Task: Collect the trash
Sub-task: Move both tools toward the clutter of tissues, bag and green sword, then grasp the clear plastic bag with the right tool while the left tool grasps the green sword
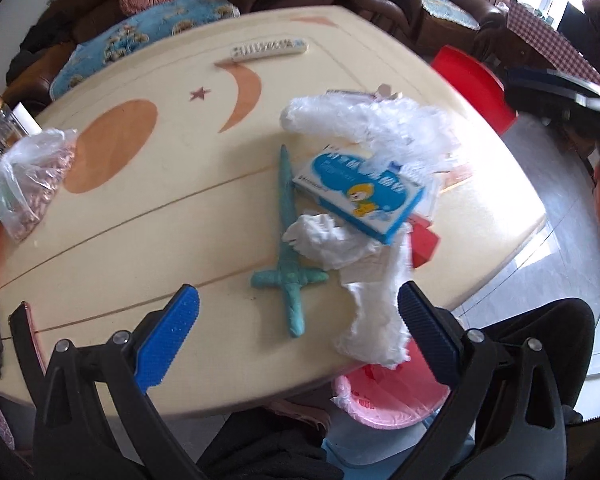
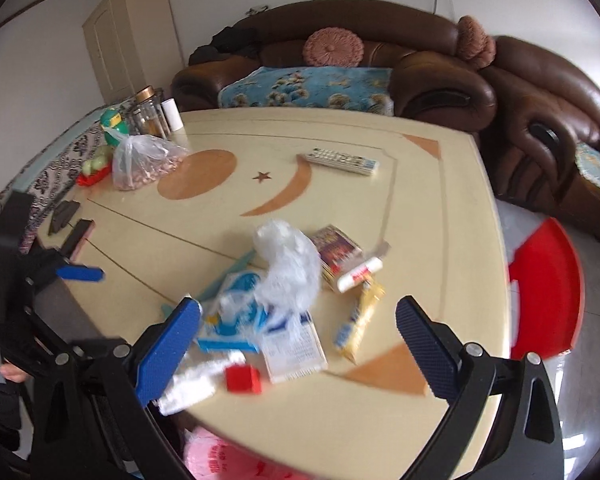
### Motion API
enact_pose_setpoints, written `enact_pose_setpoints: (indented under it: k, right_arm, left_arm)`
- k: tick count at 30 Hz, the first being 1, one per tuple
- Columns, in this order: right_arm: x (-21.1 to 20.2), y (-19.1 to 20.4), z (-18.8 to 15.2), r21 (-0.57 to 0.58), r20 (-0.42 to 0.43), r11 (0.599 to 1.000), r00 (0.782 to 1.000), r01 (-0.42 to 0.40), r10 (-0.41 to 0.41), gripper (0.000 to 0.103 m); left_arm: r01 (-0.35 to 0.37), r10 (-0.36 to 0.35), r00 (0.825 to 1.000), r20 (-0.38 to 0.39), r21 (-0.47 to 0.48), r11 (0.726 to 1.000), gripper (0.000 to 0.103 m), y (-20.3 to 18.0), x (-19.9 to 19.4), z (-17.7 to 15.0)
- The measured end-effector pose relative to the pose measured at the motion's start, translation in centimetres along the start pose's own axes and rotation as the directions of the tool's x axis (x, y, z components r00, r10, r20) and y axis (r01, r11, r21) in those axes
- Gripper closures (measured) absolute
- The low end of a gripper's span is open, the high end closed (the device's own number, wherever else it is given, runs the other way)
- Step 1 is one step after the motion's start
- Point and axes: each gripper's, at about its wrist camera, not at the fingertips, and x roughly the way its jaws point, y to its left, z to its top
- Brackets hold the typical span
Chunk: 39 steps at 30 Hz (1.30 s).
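A heap of trash lies near the front edge of the cream table: a crumpled clear plastic bag, a blue-and-white medicine box, white tissues, a teal toy sword, a small red block, a white tube, a yellow wrapper and a printed white box. A pink-lined bin sits below the table edge. My left gripper hovers open over the sword's handle. My right gripper is open above the heap, holding nothing.
A remote control lies at the far side. A bag of peanuts, jars and a toy stand at the left edge. A brown sofa runs behind the table; a red stool stands to the right.
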Motion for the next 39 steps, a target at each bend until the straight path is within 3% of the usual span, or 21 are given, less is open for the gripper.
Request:
enact_pose_setpoints:
  k: [4, 14, 19, 26, 30, 39]
  right_arm:
    - [2.3, 0.8, 1.7, -0.039, -0.029, 0.999, 0.999, -0.021, 0.02, 0.007]
    - [6.8, 1.9, 2.8, -0.05, -0.07, 0.997, 0.996, -0.054, 0.05, 0.007]
    - [8.7, 2.0, 2.5, -0.062, -0.098, 0.997, 0.995, -0.034, 0.028, 0.007]
    - [11.0, 1.6, 2.6, -0.079, -0.122, 0.997, 0.992, -0.01, 0.001, 0.007]
    - [12.0, 1.7, 2.7, -0.103, -0.135, 0.995, 0.991, 0.011, -0.025, 0.007]
    - [14.0, 1.3, 2.2, -0.12, -0.168, 0.993, 0.985, 0.022, -0.042, 0.012]
  left_arm:
    - [0.01, -0.009, 0.999, -0.037, 0.028, 1.0, 0.006, 0.6, 1.9, -0.1]
    - [0.031, -0.028, 0.999, -0.044, 0.064, 0.997, 0.006, 1.1, 4.9, -1.1]
    - [0.037, -0.035, 0.999, -0.032, 0.061, 0.997, 0.006, 1.4, 5.9, -1.4]
    - [-0.03, 0.036, 0.998, -0.058, 0.108, 0.994, 0.006, 0.8, 7.7, -1.6]
    - [-0.039, 0.048, 0.995, -0.084, 0.103, 0.994, 0.012, 1.0, 8.7, -1.5]
    - [-0.009, 0.016, 0.996, -0.09, 0.082, 0.997, 0.016, 1.7, 9.3, -0.9]
